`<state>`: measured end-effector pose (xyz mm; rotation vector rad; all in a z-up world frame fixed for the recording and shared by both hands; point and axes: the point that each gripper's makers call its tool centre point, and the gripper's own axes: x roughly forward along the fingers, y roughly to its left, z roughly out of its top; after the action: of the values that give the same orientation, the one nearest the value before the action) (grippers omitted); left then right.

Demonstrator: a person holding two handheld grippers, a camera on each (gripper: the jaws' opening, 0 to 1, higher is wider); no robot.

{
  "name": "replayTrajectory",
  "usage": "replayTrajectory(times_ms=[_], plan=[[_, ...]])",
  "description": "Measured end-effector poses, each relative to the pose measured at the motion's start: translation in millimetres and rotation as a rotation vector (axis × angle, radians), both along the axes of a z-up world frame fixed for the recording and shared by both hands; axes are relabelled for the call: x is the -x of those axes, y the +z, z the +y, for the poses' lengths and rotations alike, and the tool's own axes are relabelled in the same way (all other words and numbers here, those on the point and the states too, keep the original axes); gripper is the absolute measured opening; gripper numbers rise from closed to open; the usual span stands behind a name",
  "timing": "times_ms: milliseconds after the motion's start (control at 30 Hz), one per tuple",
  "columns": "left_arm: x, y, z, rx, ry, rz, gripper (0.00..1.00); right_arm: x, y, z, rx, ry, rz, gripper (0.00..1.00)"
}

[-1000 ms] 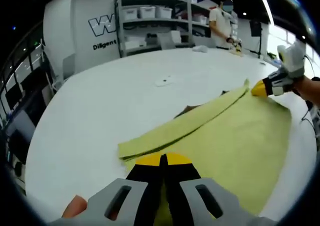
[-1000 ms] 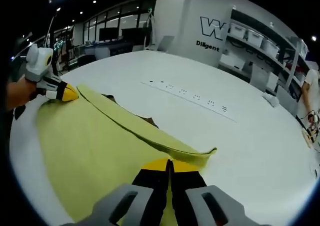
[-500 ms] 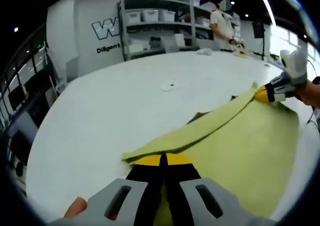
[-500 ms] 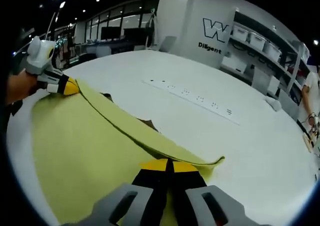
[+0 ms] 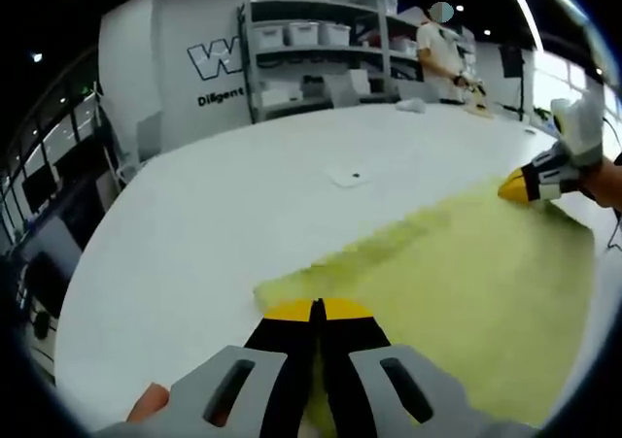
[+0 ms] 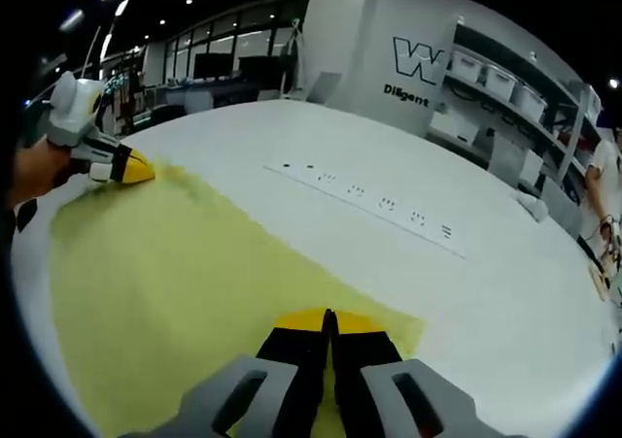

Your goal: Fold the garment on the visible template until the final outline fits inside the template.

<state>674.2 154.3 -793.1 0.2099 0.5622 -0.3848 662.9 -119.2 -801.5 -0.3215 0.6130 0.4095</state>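
Observation:
A yellow-green garment (image 5: 466, 273) lies spread over the white table (image 5: 224, 215), its far edge blurred. My left gripper (image 5: 316, 310) is shut on its near corner. The right gripper (image 5: 520, 187) enters the left gripper view from the right, holding the far corner of the cloth. In the right gripper view the same garment (image 6: 185, 273) stretches flat between the two tools. My right gripper (image 6: 328, 318) is shut on the cloth's near corner, and the left gripper (image 6: 121, 169) grips the far corner at the left. No template outline is visible.
A power strip (image 6: 369, 203) runs across the table beyond the cloth. A small round disc (image 5: 352, 177) lies on the table. Shelves with white bins (image 5: 311, 50) stand behind, and a person (image 5: 445, 50) stands by the far edge.
The lifted, folded-over far strip of the garment has come down and spread outward; the cloth now lies as one flat sheet covering the dark patch seen earlier. Both grippers stay shut on it.

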Motion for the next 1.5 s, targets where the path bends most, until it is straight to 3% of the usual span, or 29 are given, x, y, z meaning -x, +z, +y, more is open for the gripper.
replayTrajectory(times_ms=[600,1033,1367,1500], plan=[[7.7,0.1,1,-0.039,-0.02,-0.001,0.0,3,-0.4,-4,0.009,-0.011,0.014,0.0],[7.7,9.0,-5,-0.018,-0.026,-0.009,0.0,4,17.3,-1,-0.013,-0.011,-0.023,0.0],[12.4,14.6,-12,0.026,-0.027,0.006,0.18,10,23.8,1,-0.022,-0.011,-0.033,0.07],[12.7,19.6,-13,0.03,-0.029,-0.003,0.25,12,28.4,2,-0.027,-0.013,-0.044,0.16]])
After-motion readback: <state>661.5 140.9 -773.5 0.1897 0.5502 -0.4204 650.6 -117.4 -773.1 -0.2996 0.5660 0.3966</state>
